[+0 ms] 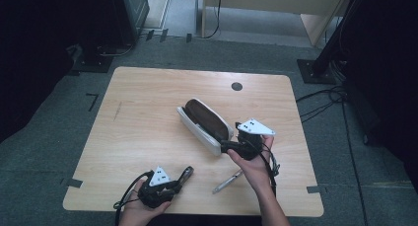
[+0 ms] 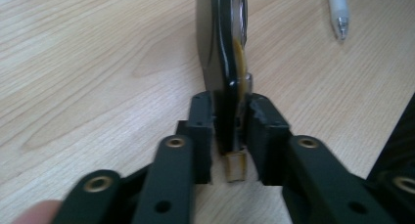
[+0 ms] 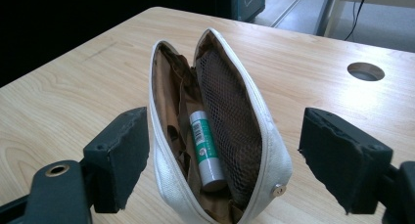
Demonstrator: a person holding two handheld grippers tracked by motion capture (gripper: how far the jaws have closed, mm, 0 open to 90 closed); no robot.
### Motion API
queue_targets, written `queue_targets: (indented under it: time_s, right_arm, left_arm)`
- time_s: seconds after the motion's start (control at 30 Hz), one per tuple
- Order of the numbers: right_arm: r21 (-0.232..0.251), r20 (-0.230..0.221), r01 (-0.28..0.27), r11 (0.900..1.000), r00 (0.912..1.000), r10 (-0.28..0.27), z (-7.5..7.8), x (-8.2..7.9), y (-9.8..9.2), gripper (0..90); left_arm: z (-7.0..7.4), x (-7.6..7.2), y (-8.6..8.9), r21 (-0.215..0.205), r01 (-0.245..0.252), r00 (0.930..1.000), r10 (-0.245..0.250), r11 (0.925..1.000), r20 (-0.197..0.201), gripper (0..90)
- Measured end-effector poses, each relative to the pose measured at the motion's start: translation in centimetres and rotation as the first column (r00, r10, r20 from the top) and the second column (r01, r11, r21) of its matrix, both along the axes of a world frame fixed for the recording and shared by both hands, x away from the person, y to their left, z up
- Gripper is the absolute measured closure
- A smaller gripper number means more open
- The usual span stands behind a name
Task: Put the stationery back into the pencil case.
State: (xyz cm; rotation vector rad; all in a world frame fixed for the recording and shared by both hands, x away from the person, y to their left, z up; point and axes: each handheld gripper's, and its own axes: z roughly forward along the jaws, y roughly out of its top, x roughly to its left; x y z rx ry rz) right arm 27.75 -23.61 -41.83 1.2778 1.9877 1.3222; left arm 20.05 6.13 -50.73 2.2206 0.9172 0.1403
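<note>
at the near left of the surface (image 1: 148,102), the left gripper (image 1: 185,174) pinched a thin, stiff dark object (image 2: 230,62) by its edge. a pen (image 1: 227,182) lay between. rightward, the right gripper (image 3: 222,160) stood spread around the soft white pouch (image 3: 264,136), open, holding a glue stick (image 3: 205,148); best grasped by its rim.

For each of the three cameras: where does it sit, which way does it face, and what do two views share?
High view: above the table, looking forward and down; both forearms enter from below.
Left gripper view: rides the left hand-held gripper, looking along jaws shut on a slim dark object; a fingertip shows.
Right gripper view: rides the right hand-held gripper, facing the open white pouch between open jaws.
Shared: the pen shows in high and left gripper views.
</note>
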Motion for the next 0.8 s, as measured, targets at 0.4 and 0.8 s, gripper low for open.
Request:
queue_targets:
  time_s: [0.4,0.8]
  right_arm:
    - [0.029,-0.01,-0.062,0.998,0.998,0.062,-0.5,-0.6,0.7,22.1]
    - [0.074,-0.012,-0.189,0.979,0.9816,0.191,-0.6,-1.1,2.2,29.9]
  left_arm:
    - [1.0,0.9,1.0,-0.054,-0.038,0.9987,0.039,0.9978,0.033,79.6]
    - [4.5,3.0,1.4,-0.159,-0.029,0.9947,0.044,0.9868,0.093,79.7]
